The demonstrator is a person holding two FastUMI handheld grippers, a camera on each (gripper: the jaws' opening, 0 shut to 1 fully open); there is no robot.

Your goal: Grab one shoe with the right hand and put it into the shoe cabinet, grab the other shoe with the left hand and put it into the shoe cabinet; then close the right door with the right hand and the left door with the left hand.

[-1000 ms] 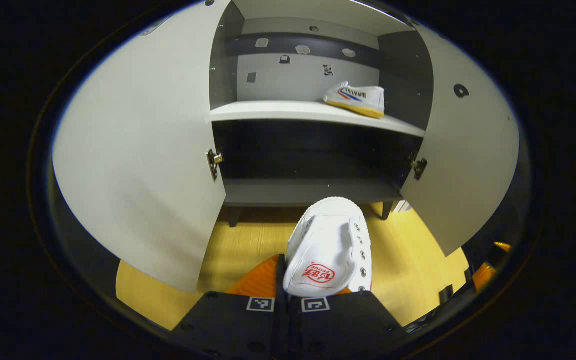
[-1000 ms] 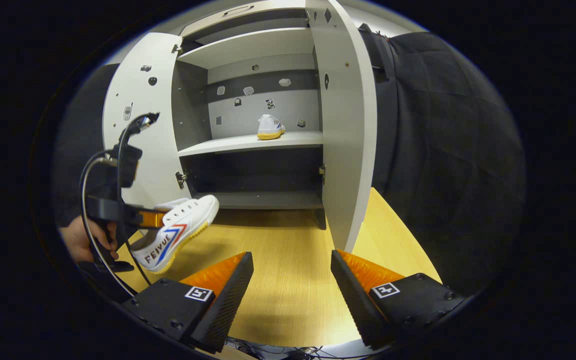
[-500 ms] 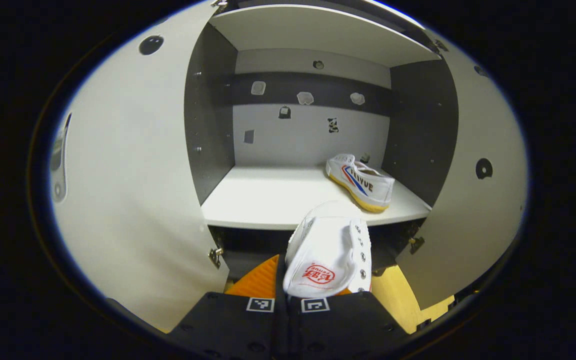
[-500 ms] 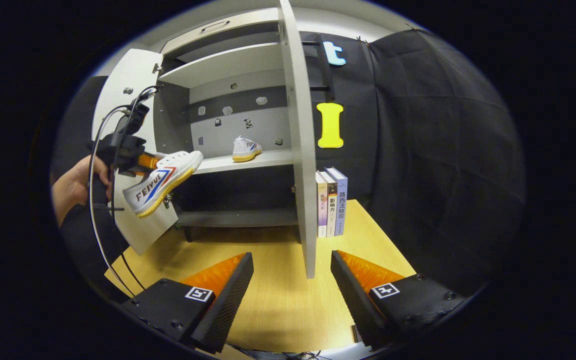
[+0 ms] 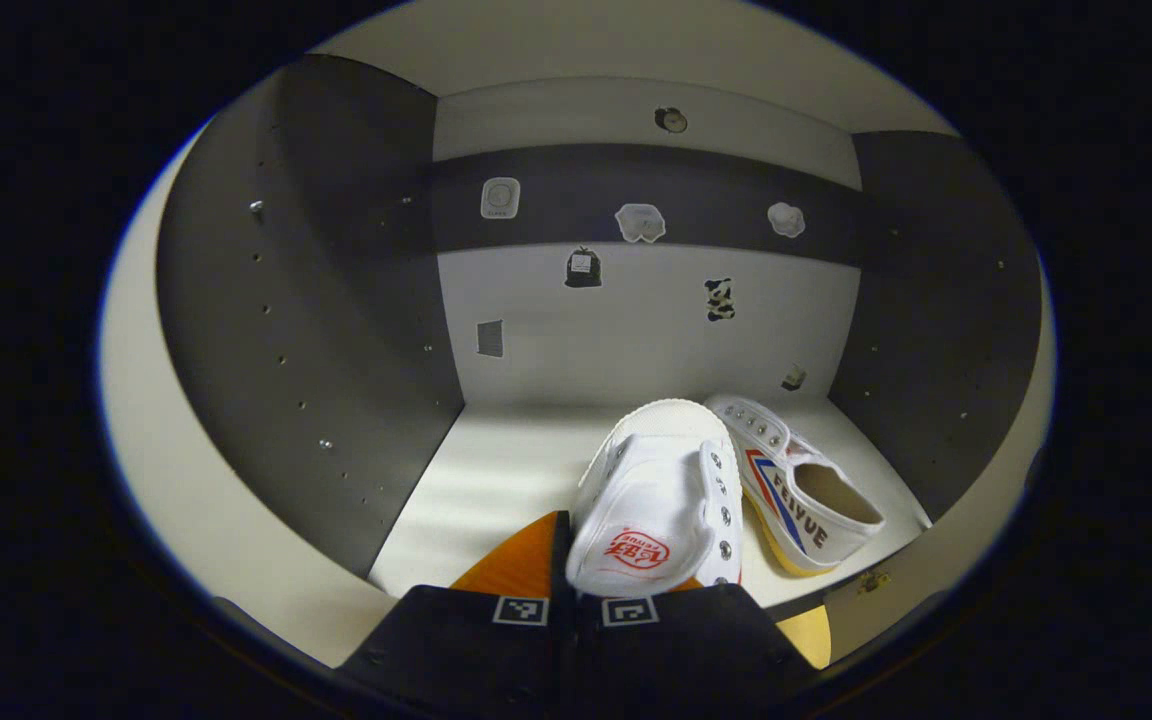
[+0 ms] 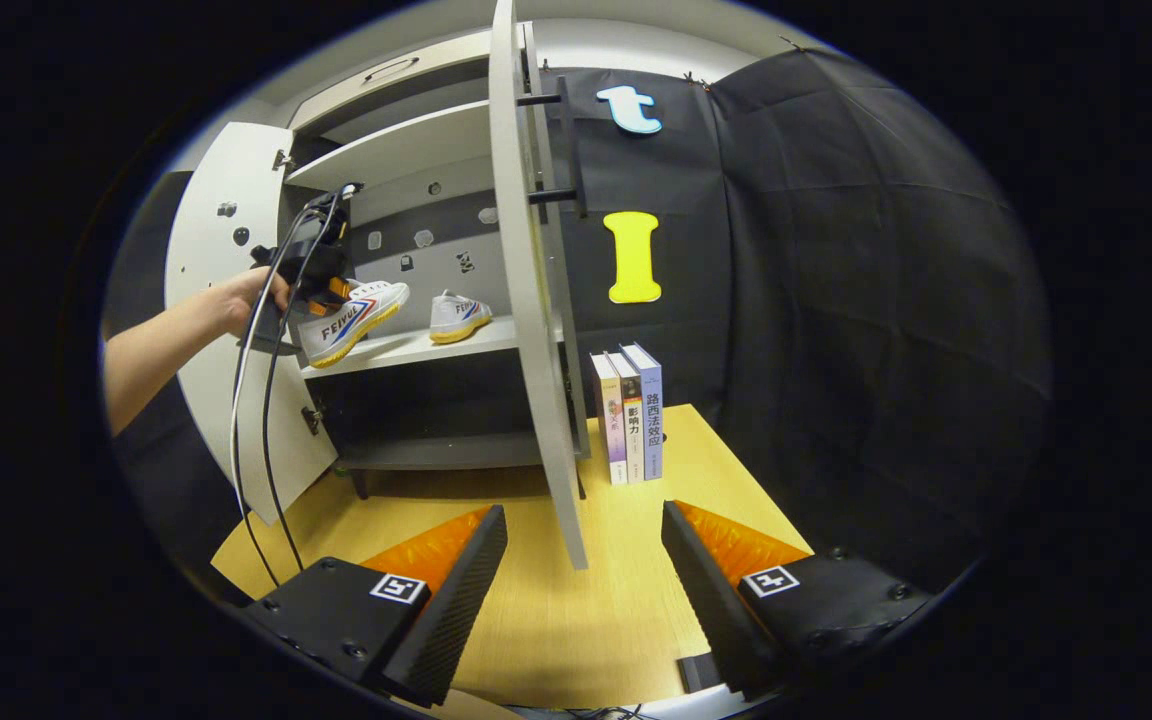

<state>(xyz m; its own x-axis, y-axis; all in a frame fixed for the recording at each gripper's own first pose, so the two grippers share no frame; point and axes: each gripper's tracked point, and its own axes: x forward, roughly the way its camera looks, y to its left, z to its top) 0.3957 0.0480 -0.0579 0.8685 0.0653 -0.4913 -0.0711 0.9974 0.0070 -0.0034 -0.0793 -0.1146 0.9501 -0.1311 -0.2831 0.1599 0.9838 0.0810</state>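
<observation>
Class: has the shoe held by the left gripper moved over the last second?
Yes: the held shoe rose from table level to the cabinet shelf, beside the other shoe.

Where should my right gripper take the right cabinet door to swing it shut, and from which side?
Take the right door by its free front edge, or push its outer face near the dark bar handle. It stands edge-on just ahead of the open right gripper; come from the books' side, since the hinge is at the cabinet.
</observation>
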